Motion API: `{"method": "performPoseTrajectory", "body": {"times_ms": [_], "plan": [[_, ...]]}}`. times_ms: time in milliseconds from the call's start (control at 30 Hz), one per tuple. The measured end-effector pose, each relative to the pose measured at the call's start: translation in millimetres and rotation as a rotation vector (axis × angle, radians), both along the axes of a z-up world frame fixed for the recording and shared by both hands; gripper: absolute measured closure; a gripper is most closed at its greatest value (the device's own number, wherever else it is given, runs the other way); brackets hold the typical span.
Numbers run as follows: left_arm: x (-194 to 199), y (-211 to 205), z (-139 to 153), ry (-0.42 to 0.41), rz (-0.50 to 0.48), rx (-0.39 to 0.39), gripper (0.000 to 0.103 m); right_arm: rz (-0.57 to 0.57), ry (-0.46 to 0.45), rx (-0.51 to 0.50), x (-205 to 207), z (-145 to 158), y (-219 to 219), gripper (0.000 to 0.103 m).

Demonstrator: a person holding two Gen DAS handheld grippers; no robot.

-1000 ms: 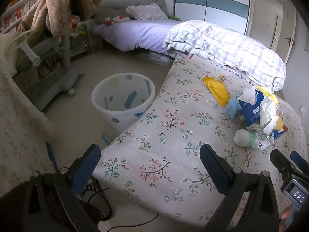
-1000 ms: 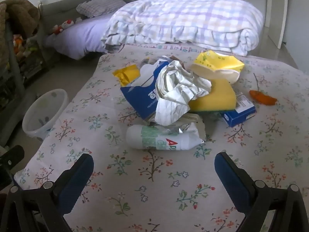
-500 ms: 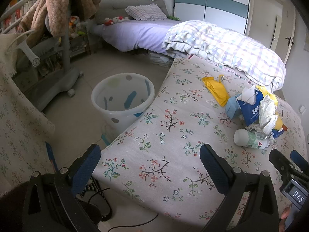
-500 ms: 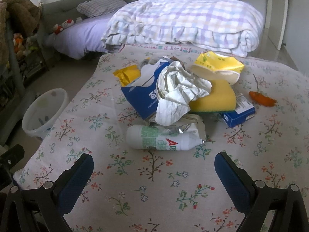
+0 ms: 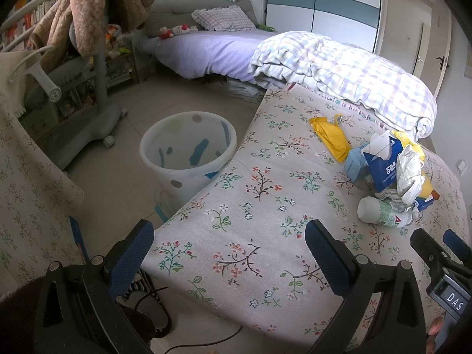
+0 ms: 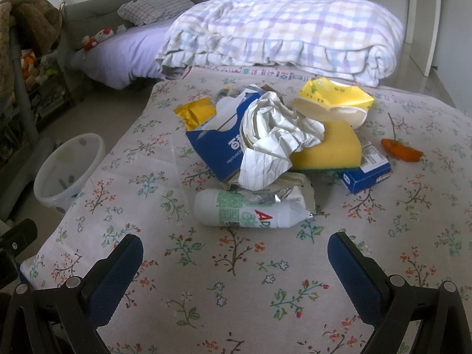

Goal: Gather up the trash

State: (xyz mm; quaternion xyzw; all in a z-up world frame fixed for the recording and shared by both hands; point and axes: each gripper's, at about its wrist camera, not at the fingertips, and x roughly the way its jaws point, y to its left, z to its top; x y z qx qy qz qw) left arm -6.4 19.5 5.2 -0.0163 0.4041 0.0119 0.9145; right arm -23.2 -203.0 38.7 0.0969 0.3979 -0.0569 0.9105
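Note:
A pile of trash lies on the floral bed cover: a white bottle (image 6: 247, 211) on its side, crumpled white paper (image 6: 273, 141), a blue tissue pack (image 6: 219, 150), a yellow sponge (image 6: 330, 150), a yellow wrapper (image 6: 333, 100), a blue box (image 6: 367, 171) and an orange scrap (image 6: 401, 150). The pile also shows at the right in the left wrist view (image 5: 392, 174). A white spotted bin (image 5: 187, 150) stands on the floor left of the bed. My right gripper (image 6: 234, 259) is open and empty, just short of the bottle. My left gripper (image 5: 228, 249) is open and empty over the bed's near corner.
A folded plaid quilt (image 6: 283, 35) lies behind the pile. A purple bed (image 5: 212, 50) and a grey wheeled stand (image 5: 88, 112) draped with a brown blanket stand across the floor. A black cable (image 5: 203, 339) lies on the floor below the left gripper.
The right gripper has edged slightly forward toward the bottle. The left gripper has barely moved.

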Motion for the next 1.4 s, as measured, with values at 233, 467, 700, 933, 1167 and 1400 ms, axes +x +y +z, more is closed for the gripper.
{"method": "performPoseTrajectory", "body": {"times_ms": [233, 467, 700, 933, 1167, 1400], "plan": [[0, -1, 0, 0.000, 0.000, -0.001, 0.000, 0.000, 0.004, -0.005, 1, 0, -1, 0.000], [0, -1, 0, 0.002, 0.001, -0.001, 0.000, 0.003, 0.001, -0.015, 1, 2, -2, 0.000], [0, -9, 2, 0.003, -0.019, 0.005, 0.000, -0.005, 0.000, -0.003, 1, 3, -3, 0.000], [16, -24, 8, 0.021, -0.087, 0.062, 0.000, -0.021, 0.041, -0.113, 7, 14, -14, 0.000], [36, -51, 20, 0.059, -0.201, 0.069, 0.000, -0.045, 0.190, -0.121, 27, 24, -55, 0.000], [61, -88, 19, 0.149, -0.321, 0.021, 0.000, -0.074, 0.277, 0.064, 59, 17, -128, 0.000]]}}
